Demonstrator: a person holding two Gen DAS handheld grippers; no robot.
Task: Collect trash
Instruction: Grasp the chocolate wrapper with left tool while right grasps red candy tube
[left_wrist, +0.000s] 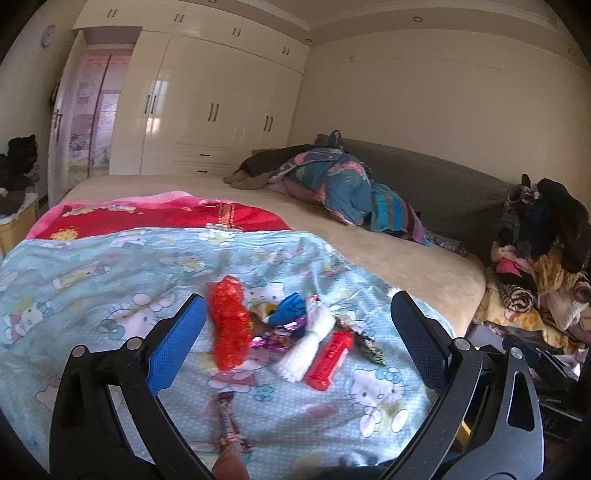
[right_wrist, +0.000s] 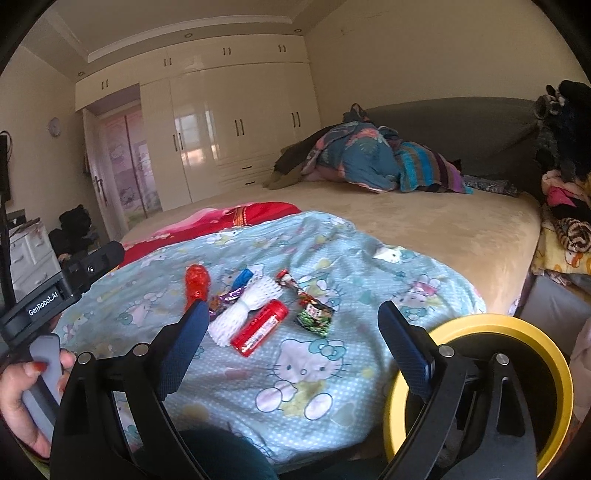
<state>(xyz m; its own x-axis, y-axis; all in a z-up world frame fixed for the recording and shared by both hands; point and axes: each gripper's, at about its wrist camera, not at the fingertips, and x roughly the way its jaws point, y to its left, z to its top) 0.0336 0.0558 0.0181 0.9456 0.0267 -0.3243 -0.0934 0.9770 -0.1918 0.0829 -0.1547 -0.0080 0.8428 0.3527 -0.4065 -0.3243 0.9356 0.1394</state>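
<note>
Left wrist view: the left gripper (left_wrist: 297, 325) hangs released over a litter cluster — crinkled red foil wrapper (left_wrist: 228, 325), white foam net sleeve (left_wrist: 308, 341), red cylindrical tube (left_wrist: 330, 360) — centre frame on the pale-blue cartoon-cat quilt (left_wrist: 92, 280), bare cloth all round.

Right wrist view: the right gripper (right_wrist: 290, 325) is spread wide too — a round yellow-rimmed bin (right_wrist: 554, 365) sits lower right, beyond the quilt's edge.

"GenRobot.AI" on left tongs' body (right_wrist: 44, 306)

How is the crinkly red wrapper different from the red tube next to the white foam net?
The crinkly red wrapper is crumpled, bumpy and see-through looking; the red tube is smooth, stiff and round with white printing on it. The wrapper lies on the left of the white foam net; the tube lies on its right, touching it. The wrapper looks wider and floppier, the tube straighter. Both are red and lie on the cat-print blanket.
</note>
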